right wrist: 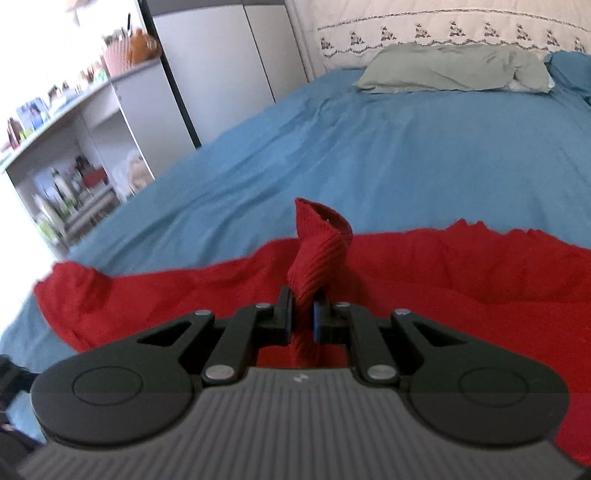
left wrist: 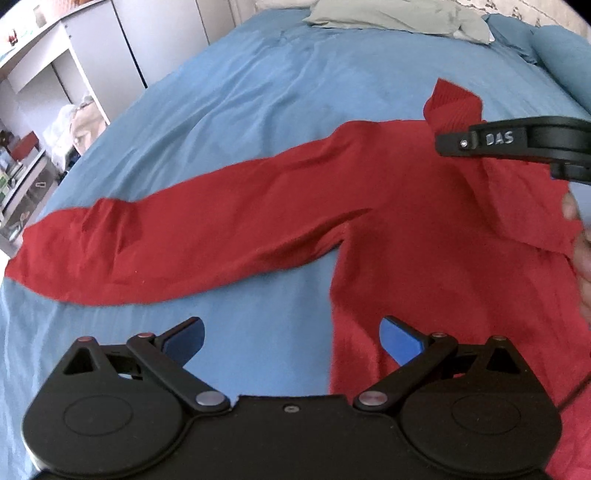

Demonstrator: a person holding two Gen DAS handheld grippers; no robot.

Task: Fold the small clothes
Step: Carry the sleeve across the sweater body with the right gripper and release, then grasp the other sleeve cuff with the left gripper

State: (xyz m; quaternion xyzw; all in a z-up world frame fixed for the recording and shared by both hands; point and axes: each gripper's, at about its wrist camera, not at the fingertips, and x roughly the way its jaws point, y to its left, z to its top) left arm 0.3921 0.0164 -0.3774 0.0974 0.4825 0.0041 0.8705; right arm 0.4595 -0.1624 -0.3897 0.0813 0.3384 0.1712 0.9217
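Blue bed point(left wrist: 258, 92); red top's point(left wrist: 406, 221) right side cut off.

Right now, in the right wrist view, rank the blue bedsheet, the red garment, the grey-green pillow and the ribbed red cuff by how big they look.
1. blue bedsheet
2. red garment
3. grey-green pillow, though it lies far back, so it may really be larger than it looks
4. ribbed red cuff, sticking up from the right gripper jaws

Sweater point(left wrist: 406, 229) on bed point(left wrist: 258, 92), pillow point(left wrist: 399, 16) behind

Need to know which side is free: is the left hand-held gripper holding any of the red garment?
No, the left hand-held gripper stands open above the blue sheet, nothing between its pads.
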